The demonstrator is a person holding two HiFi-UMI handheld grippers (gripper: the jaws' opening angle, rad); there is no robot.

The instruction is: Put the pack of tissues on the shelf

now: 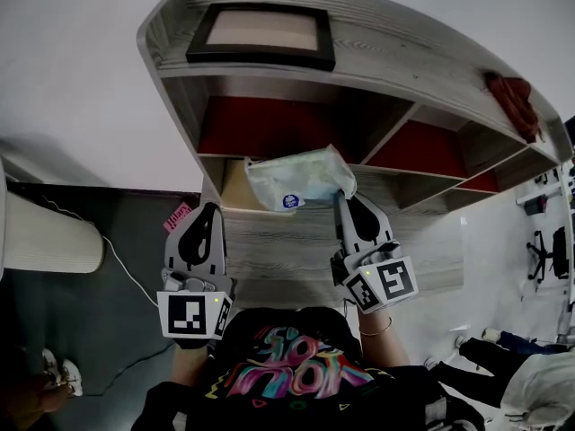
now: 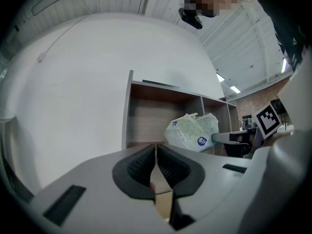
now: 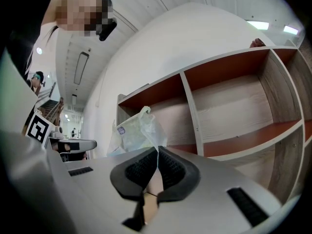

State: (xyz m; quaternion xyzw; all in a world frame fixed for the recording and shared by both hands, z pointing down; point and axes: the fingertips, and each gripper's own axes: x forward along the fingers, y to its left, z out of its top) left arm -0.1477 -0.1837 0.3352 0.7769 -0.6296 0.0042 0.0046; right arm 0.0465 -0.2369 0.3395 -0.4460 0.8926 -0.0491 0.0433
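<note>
The right tool [image 1: 344, 196] is clamped tight on one thin corner of the pack of tissues [image 1: 296, 180], so the whole soft pack sticks out to the left of that pinch. The pack hangs in the air in front of the shelf [image 1: 386, 41], at its left-hand compartments, and rests on no board yet. The left tool [image 1: 210, 209] sits near the person, its jaws together with nothing between them, apart from the pack and giving it no support.

The main risk is the grip itself: such a small bite on slippery film could slide off or tear if the pack swings. The loose far end may also catch on a board's front edge as it goes in and twist the pack out of the jaws. Letting go before the pack lies well inside would probably send it off the edge to the floor [image 1: 108, 330].
</note>
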